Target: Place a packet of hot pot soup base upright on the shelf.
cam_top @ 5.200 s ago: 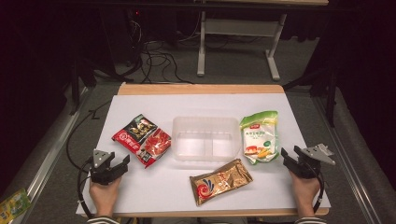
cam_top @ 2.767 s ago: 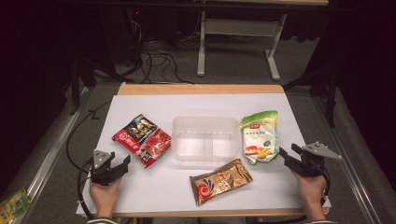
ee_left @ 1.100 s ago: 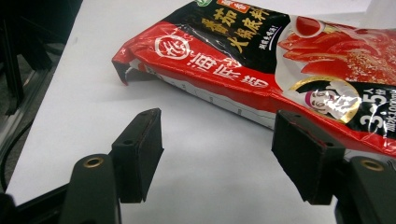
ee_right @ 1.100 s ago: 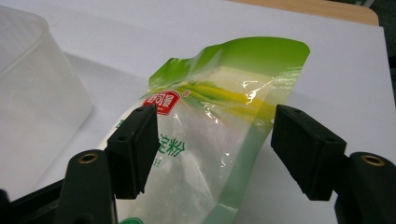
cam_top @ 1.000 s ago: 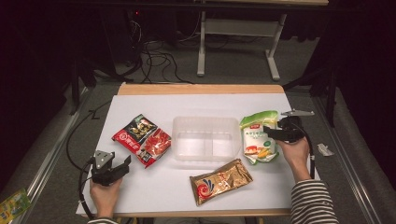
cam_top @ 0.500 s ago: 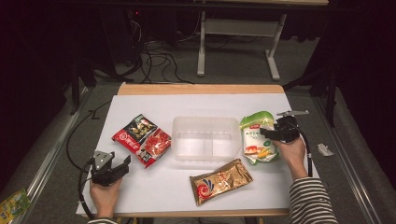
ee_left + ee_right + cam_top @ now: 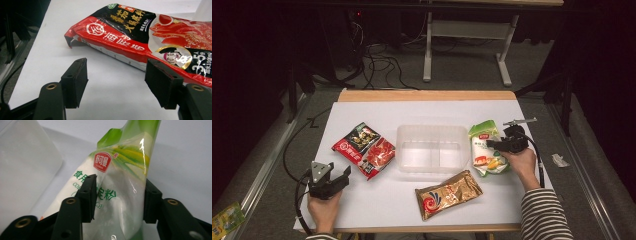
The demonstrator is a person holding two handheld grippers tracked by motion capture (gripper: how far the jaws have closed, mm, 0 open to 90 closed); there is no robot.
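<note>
A green and white pouch [image 7: 484, 150] lies right of the clear plastic container [image 7: 432, 129]. My right gripper [image 7: 493, 145] reaches it from the right, and its jaws have just been closing. In the right gripper view both pads press the pouch [image 7: 117, 170], which bulges up between the jaws of the right gripper [image 7: 118, 197]. My left gripper [image 7: 339, 176] rests open near the table's front left. In the left gripper view the left gripper [image 7: 117, 82] holds nothing and faces a red and black pouch [image 7: 140, 32].
The red and black pouch [image 7: 364, 150] lies left of the container. A gold pouch [image 7: 448, 193] lies in front of it. The container's wall [image 7: 25, 170] stands close to the green pouch. A small scrap [image 7: 559, 161] lies off the table's right edge.
My right hand came in from the table's right edge to the green pouch, and its jaws closed onto it. The pouch's top has lifted slightly. The left hand stayed put.
</note>
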